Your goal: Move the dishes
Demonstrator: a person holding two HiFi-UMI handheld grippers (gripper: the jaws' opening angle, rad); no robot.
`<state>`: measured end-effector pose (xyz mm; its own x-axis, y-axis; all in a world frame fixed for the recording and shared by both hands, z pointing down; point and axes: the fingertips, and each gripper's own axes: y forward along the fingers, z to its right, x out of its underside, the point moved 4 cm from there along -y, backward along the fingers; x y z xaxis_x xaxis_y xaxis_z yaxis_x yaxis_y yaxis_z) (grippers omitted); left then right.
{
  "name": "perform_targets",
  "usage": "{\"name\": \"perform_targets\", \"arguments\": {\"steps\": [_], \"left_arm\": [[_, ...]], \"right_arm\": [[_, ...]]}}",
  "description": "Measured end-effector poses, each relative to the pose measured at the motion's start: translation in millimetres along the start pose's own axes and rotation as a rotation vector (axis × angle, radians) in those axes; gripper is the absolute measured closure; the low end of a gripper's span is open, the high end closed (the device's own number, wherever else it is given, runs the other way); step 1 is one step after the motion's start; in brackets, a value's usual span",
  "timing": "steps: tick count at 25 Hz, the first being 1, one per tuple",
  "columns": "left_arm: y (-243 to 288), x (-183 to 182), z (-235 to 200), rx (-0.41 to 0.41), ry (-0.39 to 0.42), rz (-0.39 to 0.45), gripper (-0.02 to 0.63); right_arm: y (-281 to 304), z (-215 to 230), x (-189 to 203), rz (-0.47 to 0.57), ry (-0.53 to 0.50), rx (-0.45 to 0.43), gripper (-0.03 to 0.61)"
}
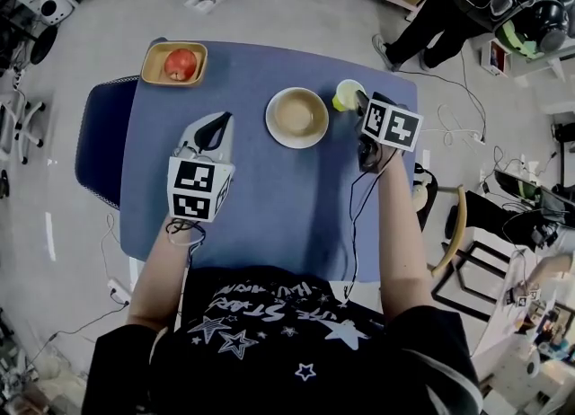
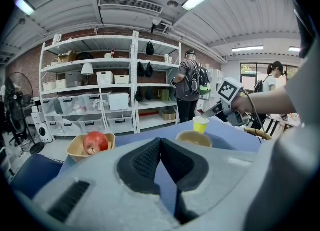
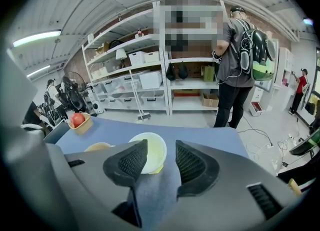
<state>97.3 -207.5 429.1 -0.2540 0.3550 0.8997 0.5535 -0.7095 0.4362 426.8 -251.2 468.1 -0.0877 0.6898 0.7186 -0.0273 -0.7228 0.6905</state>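
left gripper [image 2: 160, 144]: jaws pressed together, holding nothing | right gripper [image 3: 161, 147]: jaws apart, yellow cup [image 3: 153, 156] by their tips, not squeezed | head view only: bowl [image 1: 296, 117] mid-surface [image 1: 269, 211]

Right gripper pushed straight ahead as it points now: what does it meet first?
Probably the yellow cup, just ahead of the right gripper and in line with its open jaws, though depth is unclear.

"What's sitting on your blue table [image 1: 269, 216]?"

"A tan bowl [image 1: 296, 117] ahead-right of your left gripper [image 1: 213, 130]. A square dish [image 1: 173, 64] farther ahead-left. A yellow cup [image 1: 345, 94] at your right gripper [image 1: 361, 103], possibly touching it."
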Motion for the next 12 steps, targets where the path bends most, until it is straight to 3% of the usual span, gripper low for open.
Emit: {"name": "perform_targets", "arguments": {"steps": [12], "left_arm": [[-21,-9,-2,0.005,-0.013,0.047,0.594]], "right_arm": [[-51,-31,-13,0.098,-0.004,-0.028,0.387]]}}
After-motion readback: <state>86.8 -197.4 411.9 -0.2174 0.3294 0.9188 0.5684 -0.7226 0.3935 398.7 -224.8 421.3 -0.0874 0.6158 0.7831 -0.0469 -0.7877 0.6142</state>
